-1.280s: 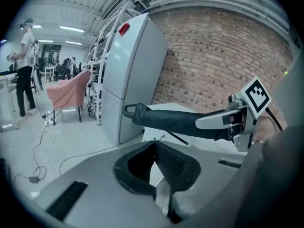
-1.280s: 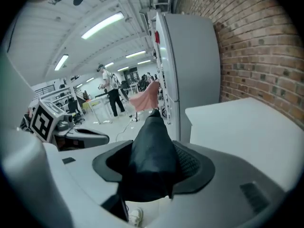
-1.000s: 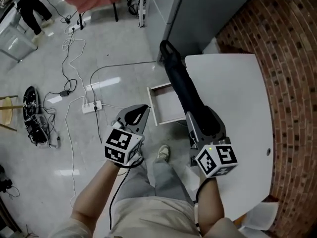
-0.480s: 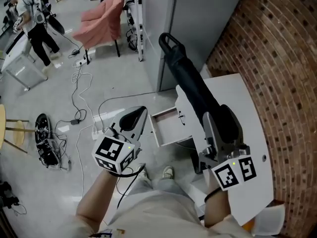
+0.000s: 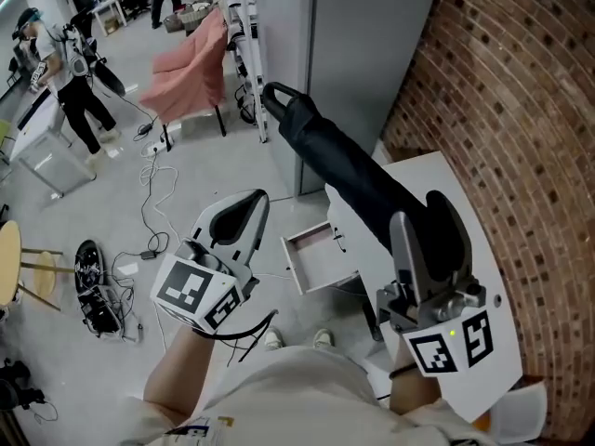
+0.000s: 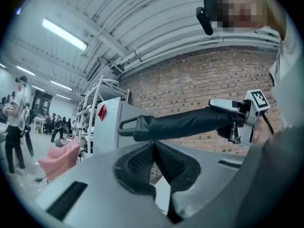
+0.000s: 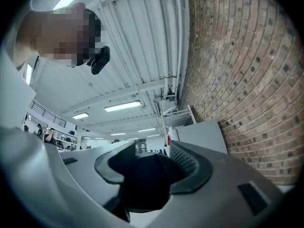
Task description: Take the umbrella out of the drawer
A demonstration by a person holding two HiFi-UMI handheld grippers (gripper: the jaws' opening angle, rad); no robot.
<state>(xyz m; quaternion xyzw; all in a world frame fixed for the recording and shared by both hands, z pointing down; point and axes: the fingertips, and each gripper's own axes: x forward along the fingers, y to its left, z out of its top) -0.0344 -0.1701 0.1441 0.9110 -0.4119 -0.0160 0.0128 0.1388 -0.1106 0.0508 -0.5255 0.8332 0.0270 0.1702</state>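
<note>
Your table [image 5: 446, 179] stands beside the brick wall [image 5: 521, 110], its drawer [image 5: 321, 258] open. On the floor [image 5: 121, 207] to your left, cables [image 5: 153, 184] trail near a chair [image 5: 191, 72].

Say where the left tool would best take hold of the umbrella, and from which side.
Probably mid-length on the folded umbrella, from the side of the left tool, jaws opened first. It juts out as a slim, even roll; its near end sits in the right tool, whose jaws have just been closing further on it; the far loop handle is thin.
</note>
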